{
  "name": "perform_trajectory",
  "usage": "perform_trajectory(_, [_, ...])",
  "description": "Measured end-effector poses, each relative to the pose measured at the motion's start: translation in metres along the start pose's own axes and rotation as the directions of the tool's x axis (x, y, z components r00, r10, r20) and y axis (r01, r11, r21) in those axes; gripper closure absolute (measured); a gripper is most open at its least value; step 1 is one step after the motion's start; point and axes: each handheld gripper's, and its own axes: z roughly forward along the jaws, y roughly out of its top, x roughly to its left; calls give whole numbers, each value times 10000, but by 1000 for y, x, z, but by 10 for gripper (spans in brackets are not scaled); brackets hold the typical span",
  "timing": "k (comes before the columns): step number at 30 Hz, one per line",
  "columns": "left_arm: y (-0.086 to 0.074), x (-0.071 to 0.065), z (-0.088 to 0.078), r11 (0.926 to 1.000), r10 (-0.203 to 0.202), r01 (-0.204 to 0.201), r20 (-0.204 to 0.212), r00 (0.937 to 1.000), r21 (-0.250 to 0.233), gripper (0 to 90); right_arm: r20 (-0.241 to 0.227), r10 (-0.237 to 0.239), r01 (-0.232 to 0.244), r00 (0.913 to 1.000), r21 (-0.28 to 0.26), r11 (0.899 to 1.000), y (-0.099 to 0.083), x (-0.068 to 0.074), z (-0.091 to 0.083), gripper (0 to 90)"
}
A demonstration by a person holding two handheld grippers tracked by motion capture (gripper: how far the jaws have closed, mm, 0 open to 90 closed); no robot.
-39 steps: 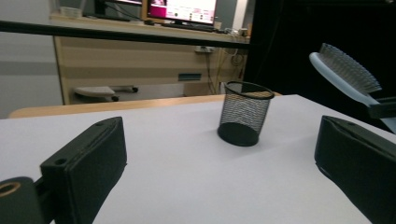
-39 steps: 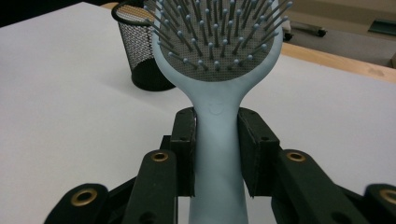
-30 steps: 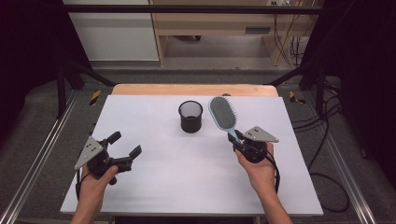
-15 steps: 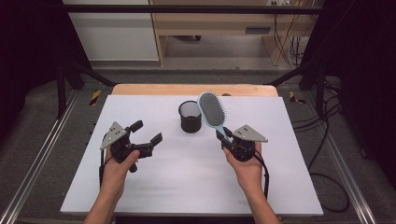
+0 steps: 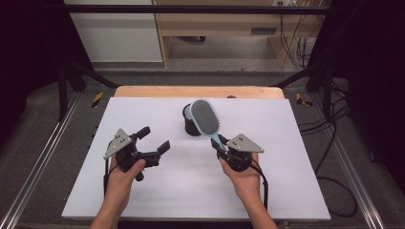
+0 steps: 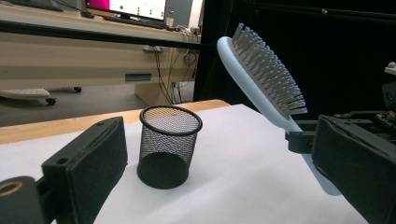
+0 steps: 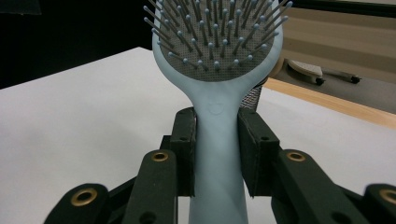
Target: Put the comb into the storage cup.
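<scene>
While we hold both tools above the table (image 5: 143, 200), we see:
Hairbrush (image 5: 205, 117): light blue, lifted, its head rising beyond our right gripper (image 5: 220, 145) over the mesh cup (image 5: 189, 126).
Right gripper: jaws clamped on the brush handle.
Left gripper (image 5: 154, 139): jaws apart, holding nothing, cup ahead of it.

Pale blue hairbrush (image 5: 205, 118) raised, tilted, bristles up, above black mesh cup (image 6: 168, 145)

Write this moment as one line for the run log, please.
right claw: shut on light-blue plastic hairbrush, lifted | left claw: open, empty | black wire-mesh cup: upright on white table
</scene>
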Motion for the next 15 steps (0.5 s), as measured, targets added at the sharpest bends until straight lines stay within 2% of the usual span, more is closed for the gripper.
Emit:
perform_trajectory(8, [-1, -8, 3, 9999, -6, 3, 226, 9997, 119, 33, -267, -153, 151, 9995, -58, 9999, 0, 10, 3, 697])
perform_trajectory(15, [-5, -8, 6, 9996, -37, 29, 269, 9996, 279, 31, -480, -336, 332, 9983, -80, 9994, 0, 17, 4, 697])
